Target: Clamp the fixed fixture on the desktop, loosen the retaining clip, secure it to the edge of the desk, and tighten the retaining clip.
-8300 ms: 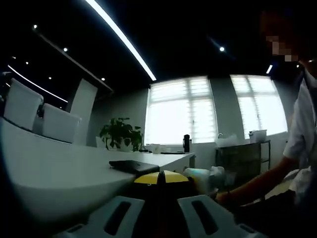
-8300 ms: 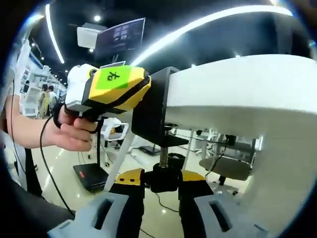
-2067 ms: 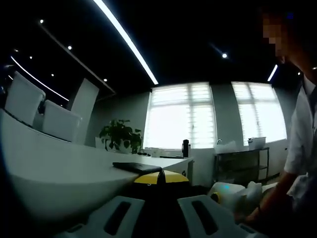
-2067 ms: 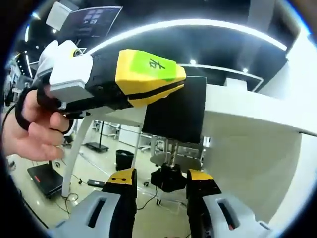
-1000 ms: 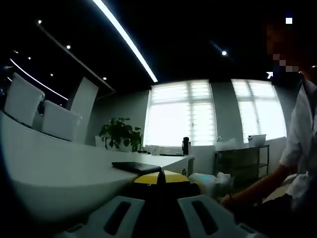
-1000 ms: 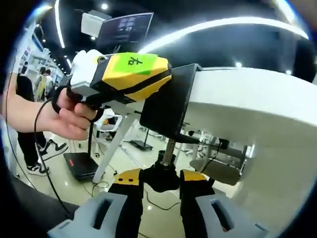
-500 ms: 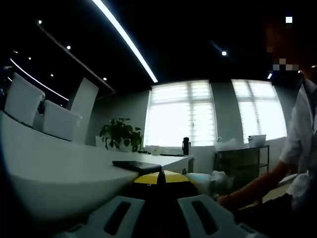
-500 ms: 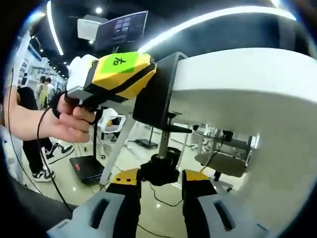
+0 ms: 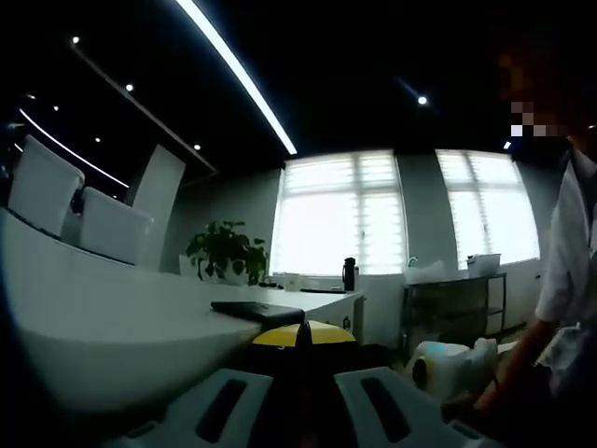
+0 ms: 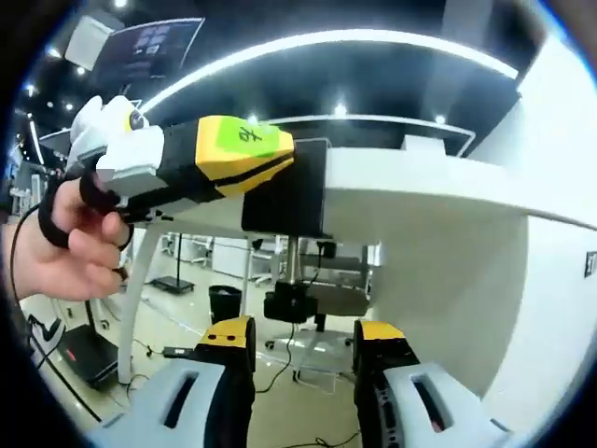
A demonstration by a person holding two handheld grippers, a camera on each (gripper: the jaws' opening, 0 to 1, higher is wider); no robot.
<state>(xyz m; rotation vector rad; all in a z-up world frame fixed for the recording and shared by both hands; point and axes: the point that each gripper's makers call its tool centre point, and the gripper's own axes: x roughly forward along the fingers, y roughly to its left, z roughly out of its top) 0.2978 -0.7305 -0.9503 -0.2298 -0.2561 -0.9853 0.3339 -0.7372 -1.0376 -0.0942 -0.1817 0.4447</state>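
Clamp [image 10: 284,201]: black, hooked on the desk [image 10: 420,201] edge, screw hanging under it.
Left gripper [image 10: 229,159]: pressed on the clamp, holding it in place.
Knob [image 10: 291,306]: half a second ago between the right jaws; now clear of them.
Right gripper [image 10: 303,338]: spread, holding nothing.
Meaning: probably resetting for another tightening turn.

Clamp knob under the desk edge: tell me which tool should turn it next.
The right tool: its open jaws sit just below the knob on the screw. The left tool is shut on the black fixture at the desk edge, steadying it.
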